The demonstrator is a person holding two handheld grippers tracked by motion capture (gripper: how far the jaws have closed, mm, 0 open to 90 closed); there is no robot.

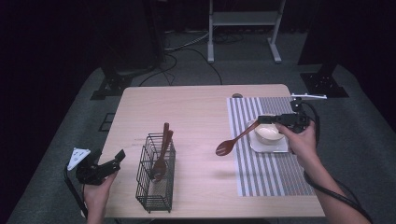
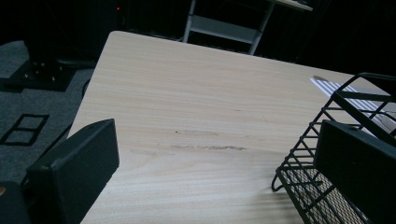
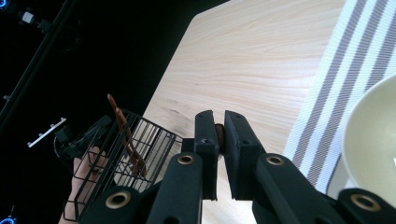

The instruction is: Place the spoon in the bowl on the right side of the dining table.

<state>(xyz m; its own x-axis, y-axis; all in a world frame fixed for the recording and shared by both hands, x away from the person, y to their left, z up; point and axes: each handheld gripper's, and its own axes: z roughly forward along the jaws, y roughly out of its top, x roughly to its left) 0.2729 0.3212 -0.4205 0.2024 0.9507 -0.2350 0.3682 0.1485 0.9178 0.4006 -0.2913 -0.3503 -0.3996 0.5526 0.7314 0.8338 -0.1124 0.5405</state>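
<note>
Wooden spoon [image 1: 232,143] between closed right fingers [image 3: 205,135]

basket [image 1: 156,179] left on table [image 1: 201,107] | bowl [image 1: 267,134] on mat [image 1: 275,177] right | spoon [image 1: 232,142] between

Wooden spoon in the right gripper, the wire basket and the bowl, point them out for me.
wooden spoon [image 1: 227,147], high view, on its bowl end.
wire basket [image 1: 155,198], high view, on its near wall.
bowl [image 1: 267,133], high view, on its inside.
right gripper [image 3: 220,136], right gripper view, between its fingertips.

Brown wooden spoon [image 1: 232,142] held aloft, bowl tilted down; handle by bowl [image 1: 268,133].
</note>
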